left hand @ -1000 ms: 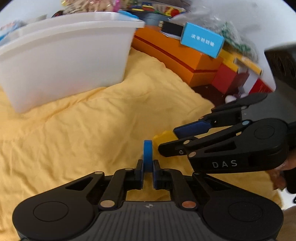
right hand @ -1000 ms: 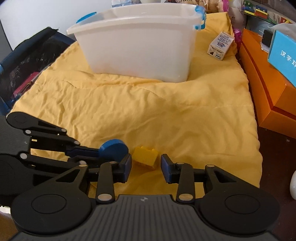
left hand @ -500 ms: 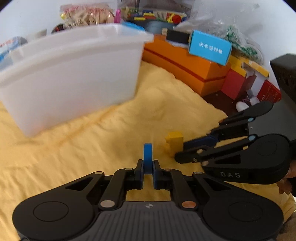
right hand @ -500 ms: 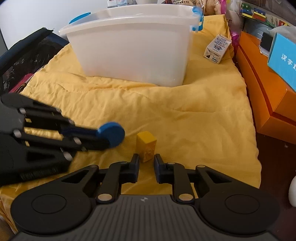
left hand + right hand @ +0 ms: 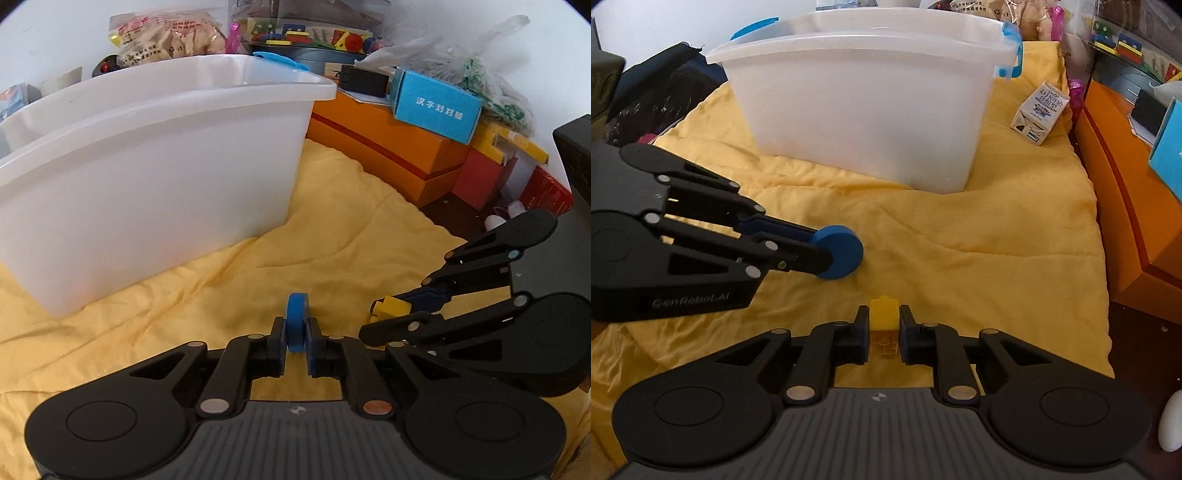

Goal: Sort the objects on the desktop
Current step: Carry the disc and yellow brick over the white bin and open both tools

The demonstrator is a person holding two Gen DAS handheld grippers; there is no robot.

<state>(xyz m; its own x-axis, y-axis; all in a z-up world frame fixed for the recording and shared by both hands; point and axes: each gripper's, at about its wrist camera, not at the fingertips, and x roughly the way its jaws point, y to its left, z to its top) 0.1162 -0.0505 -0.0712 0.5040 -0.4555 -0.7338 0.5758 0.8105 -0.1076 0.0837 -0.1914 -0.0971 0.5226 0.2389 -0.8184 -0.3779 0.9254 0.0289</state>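
The left gripper (image 5: pixel 295 328) pinches a flat blue round disc (image 5: pixel 296 322) edge-on. The right gripper (image 5: pixel 884 328) pinches a small yellow plastic brick (image 5: pixel 884 320) above the yellow cloth (image 5: pixel 979 258). The translucent white plastic tub (image 5: pixel 864 110) stands at 12 o'clock.

Blue disc (image 5: pixel 296 320) edge-up and yellow brick (image 5: pixel 884 320), both clamped.

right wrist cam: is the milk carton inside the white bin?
No, the milk carton lies on the yellow cloth beside the white bin, outside its wall.
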